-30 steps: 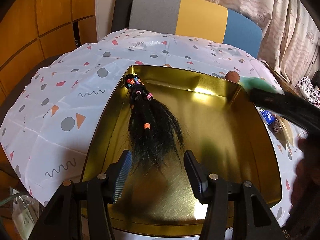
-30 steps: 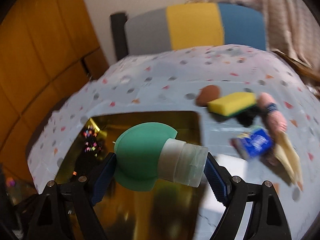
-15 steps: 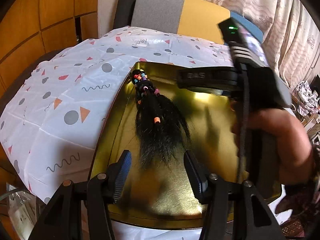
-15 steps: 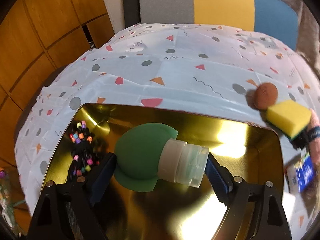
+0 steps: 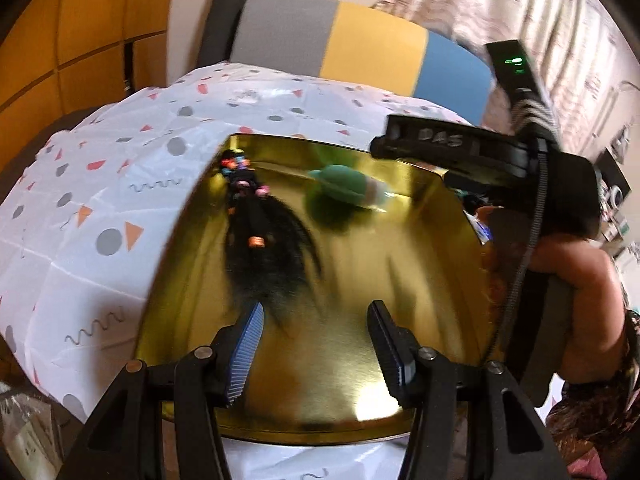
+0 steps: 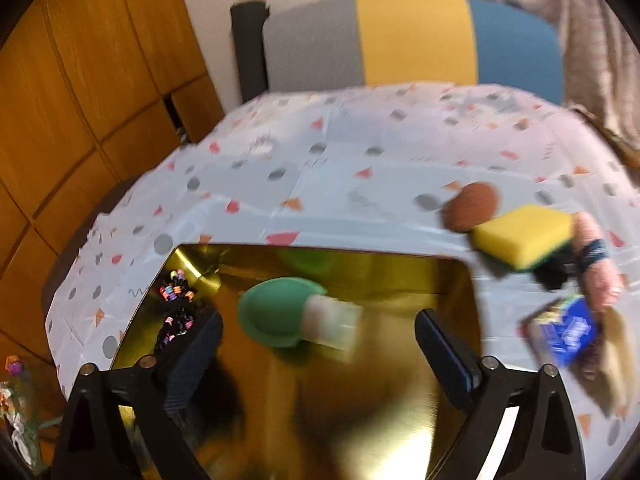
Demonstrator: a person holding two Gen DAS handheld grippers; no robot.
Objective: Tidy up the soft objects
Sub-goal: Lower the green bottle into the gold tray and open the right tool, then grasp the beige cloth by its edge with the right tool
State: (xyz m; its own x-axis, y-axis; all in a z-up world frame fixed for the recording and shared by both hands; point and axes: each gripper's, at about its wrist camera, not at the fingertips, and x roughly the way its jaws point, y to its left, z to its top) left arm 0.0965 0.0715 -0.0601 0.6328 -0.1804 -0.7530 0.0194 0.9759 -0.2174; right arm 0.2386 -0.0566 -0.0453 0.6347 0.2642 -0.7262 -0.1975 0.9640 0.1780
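Note:
A gold metal tray (image 5: 192,216) (image 6: 460,276) lies on the patterned tablecloth. In it lie a black hair bundle with coloured beads (image 5: 264,252) (image 6: 176,312) and a green soft toy with a pale cap (image 5: 344,190) (image 6: 288,316). My left gripper (image 5: 316,340) is open and empty over the tray's near part. My right gripper (image 6: 320,340) is open, its jaws wide apart, with the green toy lying free in front of it. The right gripper's body (image 5: 472,148) shows at the right of the left wrist view.
Right of the tray on the cloth lie a brown ball (image 6: 474,204), a yellow sponge (image 6: 524,236), a pink soft item with a dark band (image 6: 600,264) and a blue packet (image 6: 568,328). A grey, yellow and blue chair back (image 5: 360,44) stands behind the table.
My right gripper carried the green toy over the tray, opened and let it go; the toy now lies in the tray. The left gripper stayed open and shifted slightly.

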